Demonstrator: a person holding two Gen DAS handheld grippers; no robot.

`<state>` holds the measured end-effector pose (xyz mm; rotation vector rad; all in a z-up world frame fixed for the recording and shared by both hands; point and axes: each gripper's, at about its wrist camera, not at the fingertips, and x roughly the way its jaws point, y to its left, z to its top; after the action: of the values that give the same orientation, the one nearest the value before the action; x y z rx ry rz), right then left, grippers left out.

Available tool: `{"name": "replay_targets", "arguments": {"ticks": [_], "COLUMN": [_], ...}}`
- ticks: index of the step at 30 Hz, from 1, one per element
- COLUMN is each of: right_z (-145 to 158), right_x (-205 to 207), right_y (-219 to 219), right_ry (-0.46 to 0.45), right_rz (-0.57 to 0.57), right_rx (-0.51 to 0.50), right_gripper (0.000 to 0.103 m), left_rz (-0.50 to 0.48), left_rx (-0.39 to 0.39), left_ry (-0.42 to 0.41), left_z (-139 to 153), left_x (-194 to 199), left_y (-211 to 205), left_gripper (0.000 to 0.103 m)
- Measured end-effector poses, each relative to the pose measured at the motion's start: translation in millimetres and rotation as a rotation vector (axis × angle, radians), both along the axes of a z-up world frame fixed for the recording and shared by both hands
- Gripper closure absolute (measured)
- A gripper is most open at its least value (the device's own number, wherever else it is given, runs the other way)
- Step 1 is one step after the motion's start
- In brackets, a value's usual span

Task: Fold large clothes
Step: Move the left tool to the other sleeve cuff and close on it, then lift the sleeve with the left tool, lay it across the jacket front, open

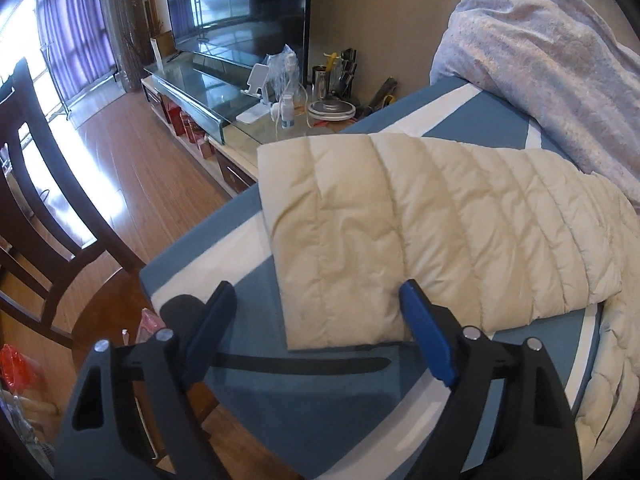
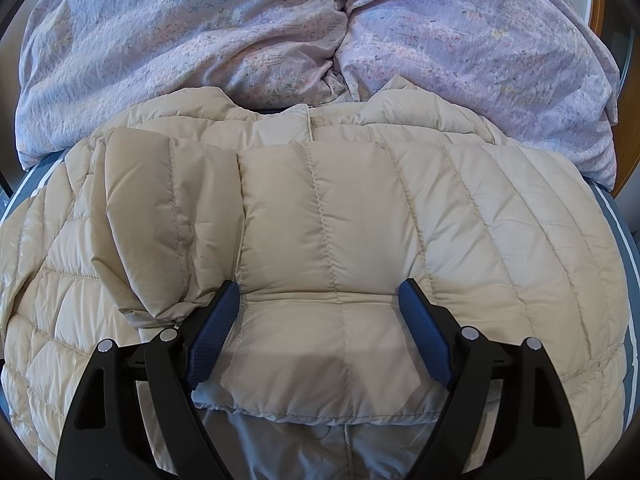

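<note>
A cream quilted down jacket lies on the blue-and-white bed. In the left wrist view a flat quilted part of it stretches toward the bed's left edge. My left gripper is open and empty, just short of that part's near edge. In the right wrist view the jacket fills the frame, with a sleeve folded across its body. My right gripper is open, its blue fingers straddling a puffy fold without closing on it.
A lilac floral duvet is bunched at the far side of the bed. Left of the bed stand a glass TV stand with a television, bottles and clutter, a dark wooden chair and wood floor.
</note>
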<state>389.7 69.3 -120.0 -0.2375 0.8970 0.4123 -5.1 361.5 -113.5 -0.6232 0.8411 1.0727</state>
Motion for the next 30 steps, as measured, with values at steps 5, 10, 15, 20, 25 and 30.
{"name": "replay_targets", "arguments": {"ticks": [5,10,15,20,25,30], "right_z": [0.2,0.1,-0.1,-0.2,-0.6,-0.7], "right_x": [-0.1,0.2,0.3,0.8,0.2,1.1], "right_y": [-0.1,-0.1,0.4,-0.2,-0.1,-0.6], "right_ry": [0.000,0.001,0.002,0.002,0.004,0.007], "right_rz": [0.000,0.000,0.000,-0.001,-0.001,-0.003], "right_rx": [0.000,0.002,0.004,0.005,0.009,0.016], "right_gripper": [0.019,0.019,0.019,0.019,0.019,0.019], "left_rz": [-0.003,-0.010,-0.022,-0.040,-0.059,-0.125], "left_rx": [0.007,0.011,0.017,0.037,0.109,0.183], "left_ry": [-0.021,-0.007,-0.003,0.010,0.024,0.009], "left_z": [3.7,4.8,4.5,8.4,25.9,55.5], "left_x": [4.1,13.8,18.7,25.2,34.3,56.1], "left_y": [-0.4,-2.1,-2.5,-5.2,-14.3,-29.8], "left_gripper": [0.045,0.065,0.077,0.094,0.095,0.095]}}
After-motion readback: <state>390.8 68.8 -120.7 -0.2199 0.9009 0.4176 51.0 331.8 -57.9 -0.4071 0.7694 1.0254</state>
